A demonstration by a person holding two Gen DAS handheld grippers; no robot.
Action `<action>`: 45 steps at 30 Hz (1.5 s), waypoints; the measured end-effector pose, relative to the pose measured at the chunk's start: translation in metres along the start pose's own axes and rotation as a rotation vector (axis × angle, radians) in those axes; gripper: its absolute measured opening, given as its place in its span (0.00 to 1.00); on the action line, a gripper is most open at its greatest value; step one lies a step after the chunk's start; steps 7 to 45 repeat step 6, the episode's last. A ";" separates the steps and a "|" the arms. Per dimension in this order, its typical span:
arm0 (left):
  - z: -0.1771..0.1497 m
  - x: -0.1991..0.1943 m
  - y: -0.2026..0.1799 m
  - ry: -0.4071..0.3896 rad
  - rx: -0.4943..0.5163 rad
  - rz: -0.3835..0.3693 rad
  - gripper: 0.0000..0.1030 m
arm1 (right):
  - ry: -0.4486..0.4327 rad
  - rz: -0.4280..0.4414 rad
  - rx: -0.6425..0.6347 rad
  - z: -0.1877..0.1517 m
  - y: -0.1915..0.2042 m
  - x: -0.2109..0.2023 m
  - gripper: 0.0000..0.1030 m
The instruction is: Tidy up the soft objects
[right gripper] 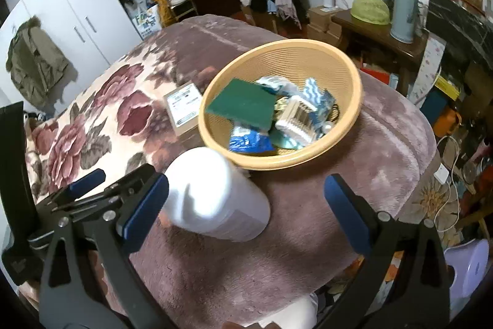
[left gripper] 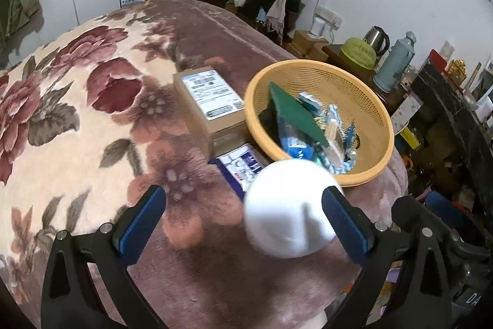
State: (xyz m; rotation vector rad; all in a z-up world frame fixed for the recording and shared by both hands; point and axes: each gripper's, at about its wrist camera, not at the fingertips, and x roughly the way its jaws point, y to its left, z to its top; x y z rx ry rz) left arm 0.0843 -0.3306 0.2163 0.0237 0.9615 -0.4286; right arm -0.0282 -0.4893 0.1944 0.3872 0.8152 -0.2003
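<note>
- The basket sits on the blanket-covered bed, already holding a green scouring pad and soft packets.
- The white roll lies on its side just before the basket; it looks light and squashy, so I'd pinch across its middle.
- My left gripper and my right gripper are spread wide, holding nothing.

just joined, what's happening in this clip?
A person holds a gripper in each hand over a bed covered by a floral blanket. Both the left gripper and the right gripper are open and hold nothing. A white roll lies on the blanket between them, blurred, beside the right gripper's left finger; whether it touches either gripper is unclear. Behind it, a yellow basket already holds a green scouring pad and blue-and-white packets. A cardboard box sits beside the basket.
</note>
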 end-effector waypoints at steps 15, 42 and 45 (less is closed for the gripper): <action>-0.018 -0.016 0.049 -0.015 -0.063 0.012 0.98 | -0.011 -0.001 -0.081 -0.014 0.041 0.001 0.99; -0.018 -0.016 0.049 -0.015 -0.063 0.012 0.98 | -0.011 -0.001 -0.081 -0.014 0.041 0.001 0.99; -0.018 -0.016 0.049 -0.015 -0.063 0.012 0.98 | -0.011 -0.001 -0.081 -0.014 0.041 0.001 0.99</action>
